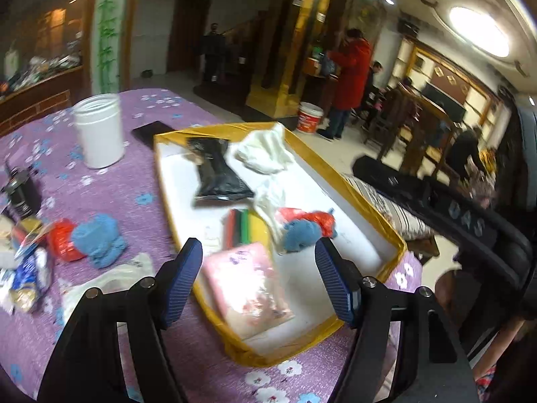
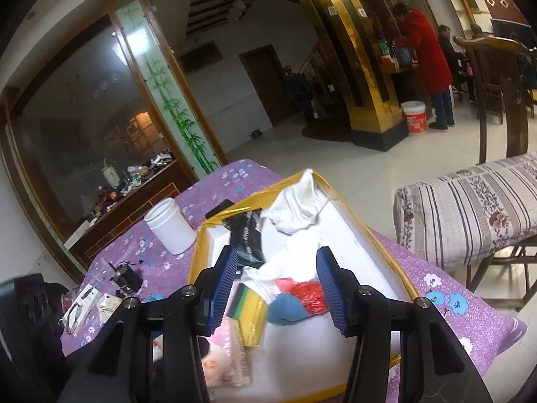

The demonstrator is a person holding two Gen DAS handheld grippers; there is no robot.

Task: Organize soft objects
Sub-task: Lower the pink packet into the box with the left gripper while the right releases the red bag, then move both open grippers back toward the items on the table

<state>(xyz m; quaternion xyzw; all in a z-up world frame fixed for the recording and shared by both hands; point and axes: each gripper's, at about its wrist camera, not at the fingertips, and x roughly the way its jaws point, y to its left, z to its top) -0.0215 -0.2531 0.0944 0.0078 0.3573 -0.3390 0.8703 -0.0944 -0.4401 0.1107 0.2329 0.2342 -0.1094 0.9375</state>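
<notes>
Both grippers hang over the yellow-rimmed box point(image 1: 369, 198) at frame centre, on the purple flowered cloth point(image 1: 134, 181). The left gripper point(image 1: 258, 282) stands open with nothing between its blue pads; the right gripper point(image 2: 275, 288) likewise, gaping and empty. Inside the box lie a white cloth point(image 1: 265, 154), a black packet point(image 1: 218, 174), a pink pack point(image 1: 248, 285) and a blue soft toy point(image 1: 300, 235), blurred, perhaps wrapped in red plastic. At lower left, outside the box, another blue soft toy point(image 1: 97, 238) sits beside the white jar point(image 1: 99, 131).

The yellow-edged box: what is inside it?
Box: black packet, white cloth, blue cloth, red bag, pink packet, coloured pads. Anything beneath them is hidden.
</notes>
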